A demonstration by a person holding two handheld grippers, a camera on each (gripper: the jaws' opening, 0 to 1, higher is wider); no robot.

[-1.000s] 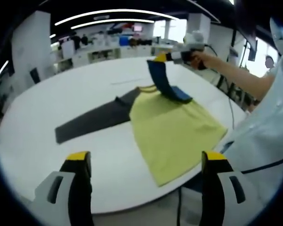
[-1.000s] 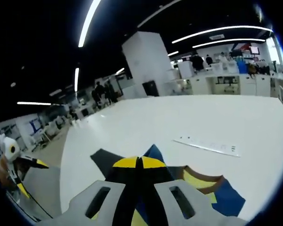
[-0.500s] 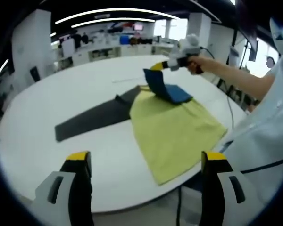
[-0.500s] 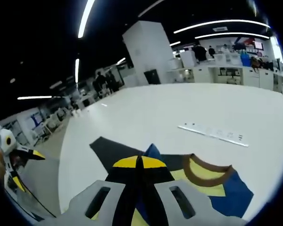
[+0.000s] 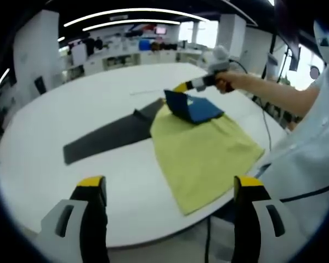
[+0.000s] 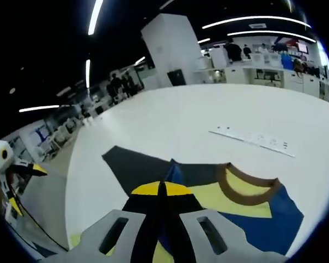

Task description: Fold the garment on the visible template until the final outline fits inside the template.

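Observation:
A yellow garment [image 5: 200,148] lies flat on the white table [image 5: 55,109], reaching the near edge. A long dark grey sleeve [image 5: 107,137] stretches out to its left. The blue sleeve [image 5: 197,108] is folded back over the yellow body, its end held just above the cloth by my right gripper [image 5: 182,86]. In the right gripper view that gripper [image 6: 162,189] is shut on the blue sleeve [image 6: 263,219], with the brown collar [image 6: 249,185] and grey sleeve [image 6: 134,164] just beyond. My left gripper [image 5: 170,182] hovers open, off the table's near edge.
A person's hand [image 5: 226,82] and white-clad body [image 5: 310,159] are at the right of the table. A thin white strip with marks [image 6: 252,140] lies on the table past the collar. Desks, shelves and people stand far behind.
My right gripper has come down and moved left with the blue sleeve, which now lies lower over the yellow body. My left gripper has not moved.

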